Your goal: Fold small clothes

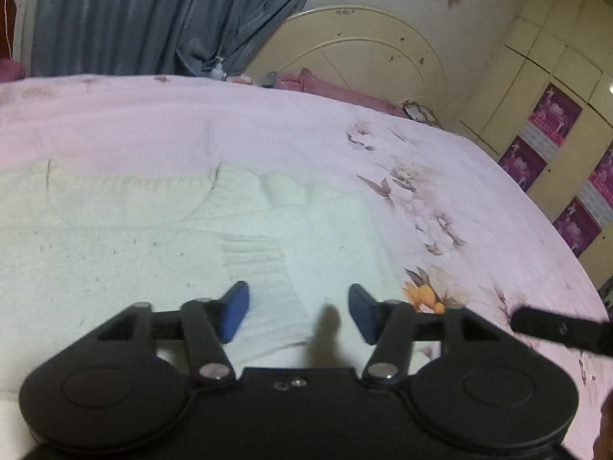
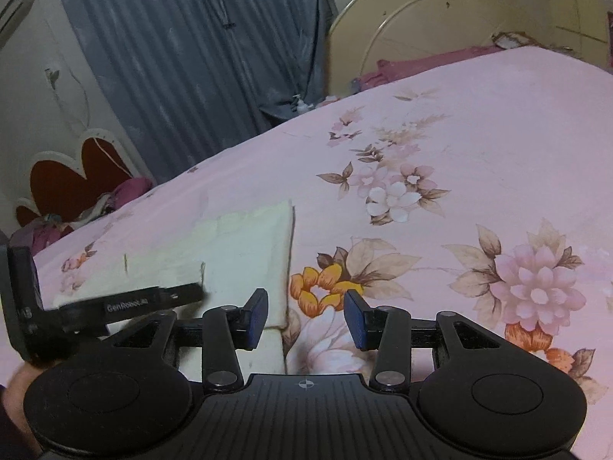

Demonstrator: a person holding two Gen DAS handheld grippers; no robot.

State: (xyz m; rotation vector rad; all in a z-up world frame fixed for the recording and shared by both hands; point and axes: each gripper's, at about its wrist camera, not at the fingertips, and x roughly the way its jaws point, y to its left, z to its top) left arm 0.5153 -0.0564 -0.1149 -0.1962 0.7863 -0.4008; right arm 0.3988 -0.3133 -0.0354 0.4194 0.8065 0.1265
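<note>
A white knit sweater (image 1: 153, 249) lies flat on the pink flowered bedspread (image 1: 440, 176), neckline toward the far side, with a sleeve (image 1: 329, 237) folded in over its right part. My left gripper (image 1: 299, 312) hovers just above that folded sleeve, open, its blue pads (image 1: 235, 312) wide apart with nothing between them. In the right wrist view the sweater (image 2: 245, 253) shows as a pale folded shape. My right gripper (image 2: 305, 318) stands open at its right edge, over the orange flower print, holding nothing.
A cream headboard (image 1: 364, 50) and pink pillows (image 1: 329, 88) close off the far end of the bed. Grey-blue curtains (image 2: 199, 50) hang behind it. The left tool's black body (image 2: 130, 304) sits close to the right gripper's left side. Wardrobe doors (image 1: 551, 88) stand on the right.
</note>
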